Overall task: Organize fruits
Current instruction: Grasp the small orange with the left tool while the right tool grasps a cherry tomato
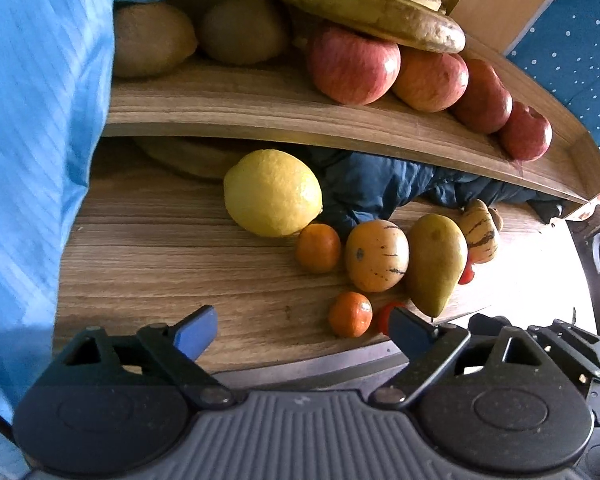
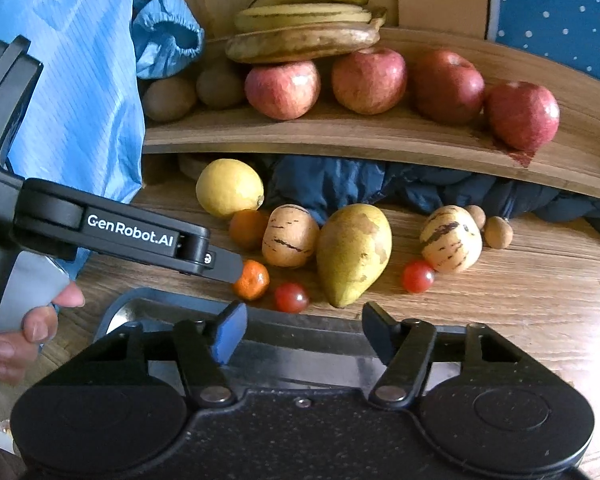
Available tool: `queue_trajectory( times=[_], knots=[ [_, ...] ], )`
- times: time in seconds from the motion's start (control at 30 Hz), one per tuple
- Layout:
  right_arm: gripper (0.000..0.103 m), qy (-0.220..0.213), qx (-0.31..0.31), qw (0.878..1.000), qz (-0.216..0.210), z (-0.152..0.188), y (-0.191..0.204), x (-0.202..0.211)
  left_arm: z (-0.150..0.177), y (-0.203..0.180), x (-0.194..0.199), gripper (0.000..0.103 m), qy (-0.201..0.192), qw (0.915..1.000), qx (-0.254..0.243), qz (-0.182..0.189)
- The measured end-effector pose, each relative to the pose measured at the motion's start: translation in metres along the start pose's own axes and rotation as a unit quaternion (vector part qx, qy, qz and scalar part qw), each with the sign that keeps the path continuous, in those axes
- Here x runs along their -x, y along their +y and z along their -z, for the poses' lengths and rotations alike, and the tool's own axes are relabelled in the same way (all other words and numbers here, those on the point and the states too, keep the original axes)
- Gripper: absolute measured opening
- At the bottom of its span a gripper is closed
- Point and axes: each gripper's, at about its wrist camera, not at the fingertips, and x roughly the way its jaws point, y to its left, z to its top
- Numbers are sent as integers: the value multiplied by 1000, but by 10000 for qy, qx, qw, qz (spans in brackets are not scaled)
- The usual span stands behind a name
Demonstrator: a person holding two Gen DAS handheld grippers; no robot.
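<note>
Wood-grain desk (image 2: pixel 540 300) carried the loose fruit, with a curved wooden shelf (image 2: pixel 340 136) above it. On the shelf I noted four red apples (image 2: pixel 368 80), a stack of bananas (image 2: pixel 304 28) resting partly on the leftmost apple, and two kiwis (image 2: pixel 170 98) at the left end. On the desk lay a lemon (image 2: pixel 230 188), a pear (image 2: pixel 354 252) with its narrow end toward the camera, two striped pepino melons (image 2: pixel 290 236), two mandarins (image 2: pixel 252 280), two cherry tomatoes (image 2: pixel 292 297) and two small brown round fruits (image 2: pixel 498 232). Dark blue cloth (image 2: pixel 340 188) was bunched under the shelf.

My left gripper (image 1: pixel 300 330) was open and held nothing; in the right wrist view one finger (image 2: pixel 224 266) touched the near mandarin. My right gripper (image 2: pixel 304 332) was likewise open and empty, hovering above a metal tray (image 2: pixel 140 304) at the desk's near edge. A blue sleeve (image 2: pixel 80 80) filled the left side.
</note>
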Motion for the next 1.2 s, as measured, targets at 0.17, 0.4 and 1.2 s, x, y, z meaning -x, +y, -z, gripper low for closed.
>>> queue_trajectory(
  times=[0.17,0.4,1.2],
  knots=[
    [54,131,14,9999,-38,-3,5,-10,-2,2,-5,87,103,9998,15,192],
    [45,248,16,9997,-50,-7,8,-20,-6,5,-12,74,245,9988,97,419],
    [33,420,108,9990,113,-16,13,-37,-12,1,-23,43,452,9967,163,655]
  ],
)
